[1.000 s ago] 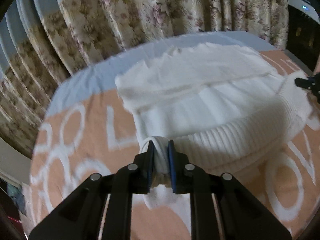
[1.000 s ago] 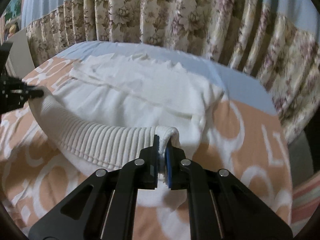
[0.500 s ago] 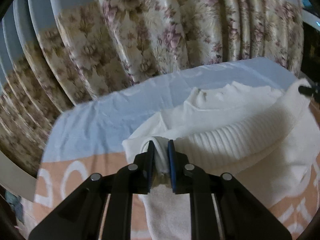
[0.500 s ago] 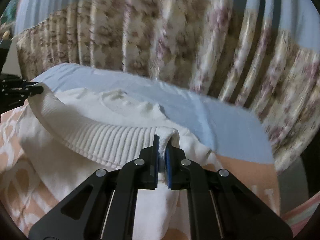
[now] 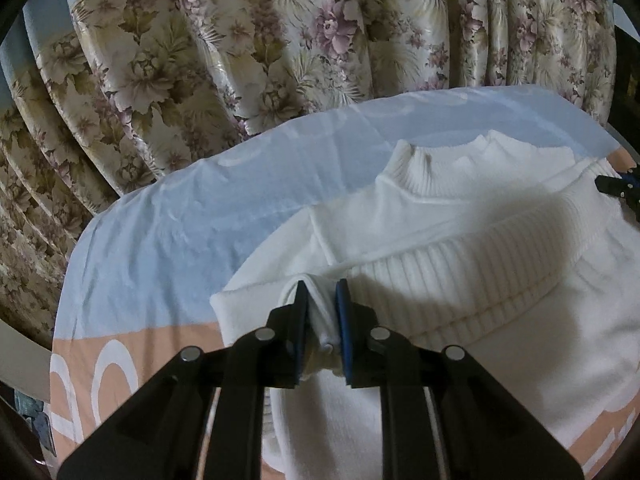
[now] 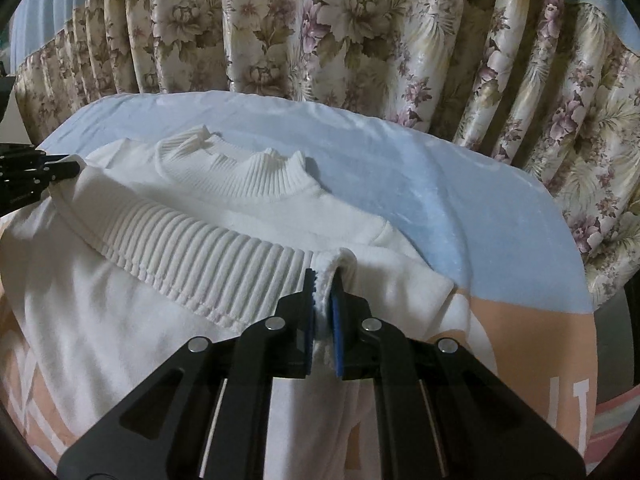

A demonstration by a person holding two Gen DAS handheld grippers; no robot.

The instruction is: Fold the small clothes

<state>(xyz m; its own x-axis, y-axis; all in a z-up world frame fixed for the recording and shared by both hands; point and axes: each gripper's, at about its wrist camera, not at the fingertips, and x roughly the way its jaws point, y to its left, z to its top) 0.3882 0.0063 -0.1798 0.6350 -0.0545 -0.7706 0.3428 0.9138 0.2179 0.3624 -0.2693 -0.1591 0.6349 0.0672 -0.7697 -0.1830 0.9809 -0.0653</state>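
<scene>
A white knit sweater (image 5: 460,216) lies on the bed, its ribbed hem (image 5: 472,268) folded up over the body toward the ribbed collar (image 5: 432,172). My left gripper (image 5: 322,300) is shut on the hem's left corner. My right gripper (image 6: 322,292) is shut on the hem's right corner; the sweater (image 6: 120,320), hem (image 6: 192,256) and collar (image 6: 260,176) show in the right wrist view. Each gripper sees the other's tip at the frame edge, the right gripper (image 5: 616,188) and the left gripper (image 6: 60,170).
The bed has a pale blue sheet (image 5: 192,216) at the far side and an orange blanket with white letters (image 5: 112,368) near me. Floral curtains (image 5: 280,40) hang right behind the bed. The blanket's right part (image 6: 532,344) ends at the bed edge.
Both grippers have carried the hem forward over the sweater's body toward the collar and lowered it. The collar has come into view just beyond the hem.
</scene>
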